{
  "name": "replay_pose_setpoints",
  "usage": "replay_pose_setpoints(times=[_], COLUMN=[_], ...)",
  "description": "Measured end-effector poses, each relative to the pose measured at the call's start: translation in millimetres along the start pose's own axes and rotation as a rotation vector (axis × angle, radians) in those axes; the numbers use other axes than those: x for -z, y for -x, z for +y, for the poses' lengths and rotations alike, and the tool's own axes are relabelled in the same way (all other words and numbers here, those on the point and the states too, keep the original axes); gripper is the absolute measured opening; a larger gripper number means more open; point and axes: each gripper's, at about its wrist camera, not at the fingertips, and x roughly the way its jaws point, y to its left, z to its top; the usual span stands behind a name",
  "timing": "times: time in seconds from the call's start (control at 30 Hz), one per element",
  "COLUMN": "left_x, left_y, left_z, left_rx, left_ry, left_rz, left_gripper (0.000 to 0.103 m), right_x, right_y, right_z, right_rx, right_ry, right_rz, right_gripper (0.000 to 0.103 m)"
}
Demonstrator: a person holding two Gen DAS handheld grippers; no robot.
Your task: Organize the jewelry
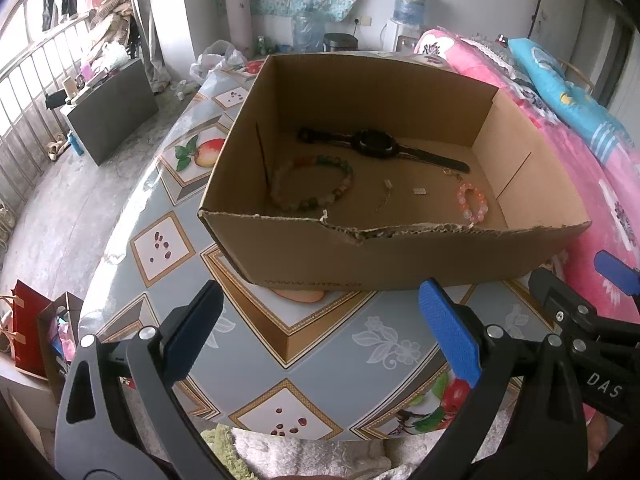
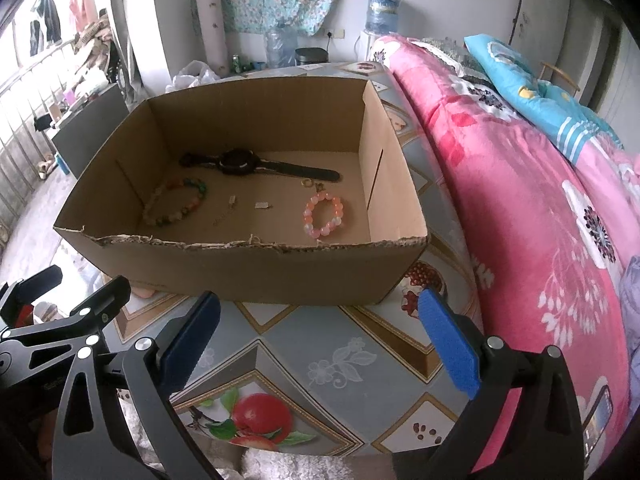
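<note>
An open cardboard box (image 1: 400, 256) (image 2: 240, 272) stands on the patterned table. Inside lie a black watch (image 1: 376, 144) (image 2: 240, 164), a multicoloured bead bracelet (image 1: 316, 184) (image 2: 176, 202), a pink bead bracelet (image 1: 474, 200) (image 2: 324, 216), a thin chain (image 1: 385, 196) (image 2: 226, 210) and a small silver piece (image 1: 420, 191) (image 2: 262, 205). My left gripper (image 1: 320, 324) is open and empty, in front of the box near the table's front edge. My right gripper (image 2: 320, 332) is open and empty, beside it to the right.
A tablecloth (image 1: 320, 340) (image 2: 328, 360) with fruit pictures covers the table. A pink quilt (image 2: 540, 200) (image 1: 600, 184) lies right of the box. A dark cabinet (image 1: 112, 108) stands on the floor at left. Red bags (image 1: 28, 328) sit by the table's left edge.
</note>
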Motion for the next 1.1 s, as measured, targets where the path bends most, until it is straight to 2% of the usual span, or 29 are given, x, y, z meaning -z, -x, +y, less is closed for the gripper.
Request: replay_pose_setpoints(times=[1.1], left_x=[-2.5], left_y=[-7.6], left_z=[1.7], left_rx=[0.0], left_ry=[-0.004], left_rz=[0.031], left_gripper=[0.095], right_x=[-4.0], right_y=[-6.9], right_z=[-0.7], right_rx=[-0.002], right_ry=[-0.015], right_rz=[0.022], right_gripper=[0.097])
